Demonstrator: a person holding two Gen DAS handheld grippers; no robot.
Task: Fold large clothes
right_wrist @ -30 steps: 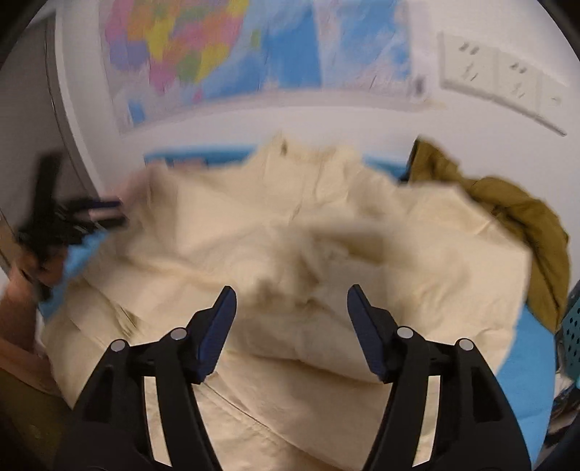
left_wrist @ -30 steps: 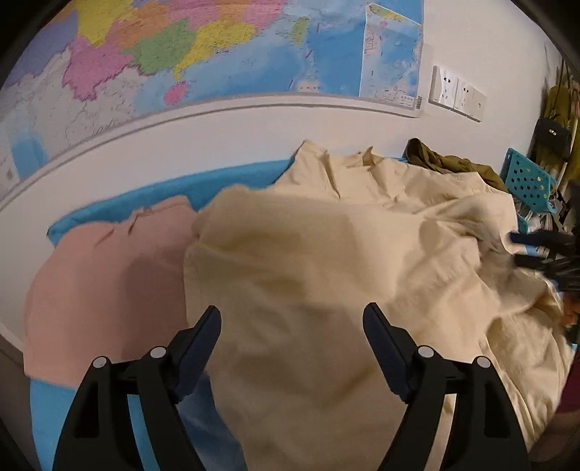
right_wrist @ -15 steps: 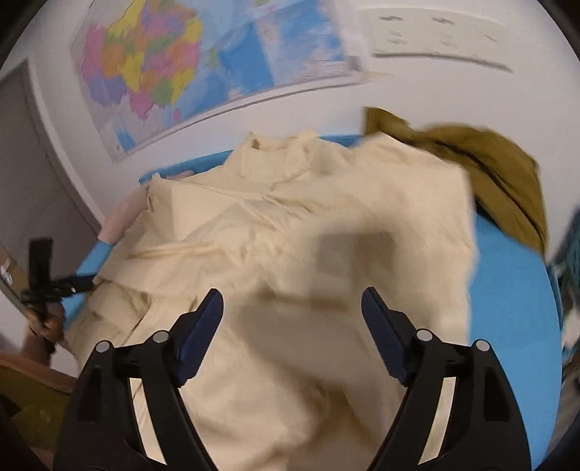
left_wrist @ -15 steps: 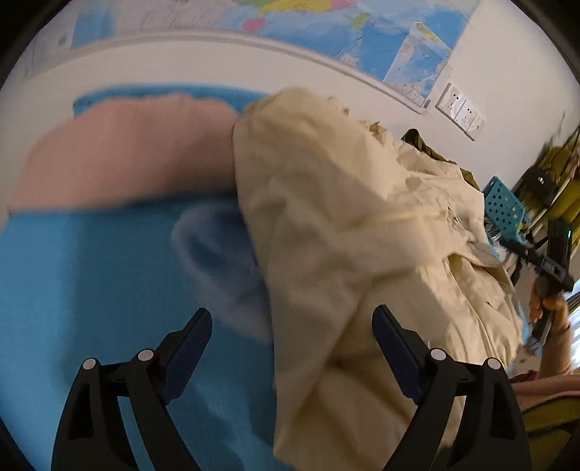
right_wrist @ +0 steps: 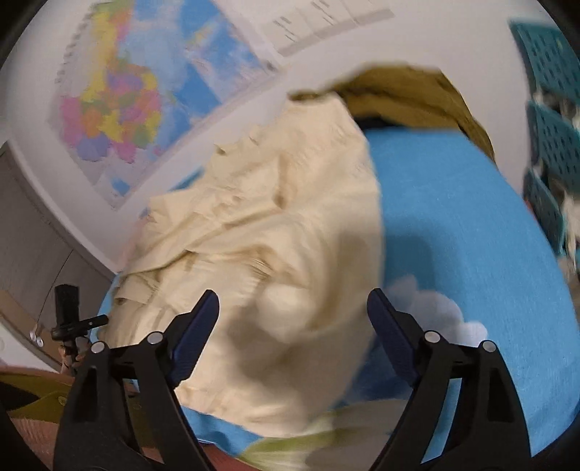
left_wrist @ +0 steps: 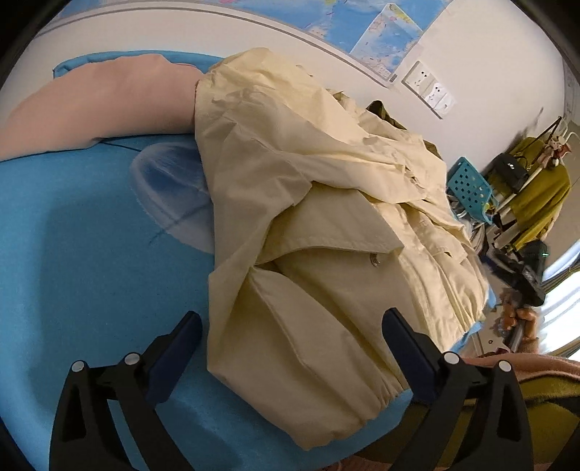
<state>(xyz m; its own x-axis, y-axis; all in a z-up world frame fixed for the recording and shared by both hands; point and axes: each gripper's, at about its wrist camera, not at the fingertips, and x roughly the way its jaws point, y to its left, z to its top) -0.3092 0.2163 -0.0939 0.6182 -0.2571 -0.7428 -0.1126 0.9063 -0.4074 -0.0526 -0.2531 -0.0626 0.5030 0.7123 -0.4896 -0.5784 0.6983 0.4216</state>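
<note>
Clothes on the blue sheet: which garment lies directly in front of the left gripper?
The cream jacket; its hem is between the opening jaws, untouched. The pink garment and olive one lie by the wall.

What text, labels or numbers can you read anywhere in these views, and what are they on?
None is legible.
Wall map: print and a barcode-like mark at its corner, too small to read.
Same wall map in the right wrist view: blurred.
White sheet above it: grey lines of print, blurred.
Cream coat: no label visible.

Bare blue cloth-covered surface (left_wrist: 79, 261) lies open left of the crumpled cream cotton jacket (left_wrist: 326, 235); a pink folded garment (left_wrist: 94, 108) blocks the far edge.
</note>
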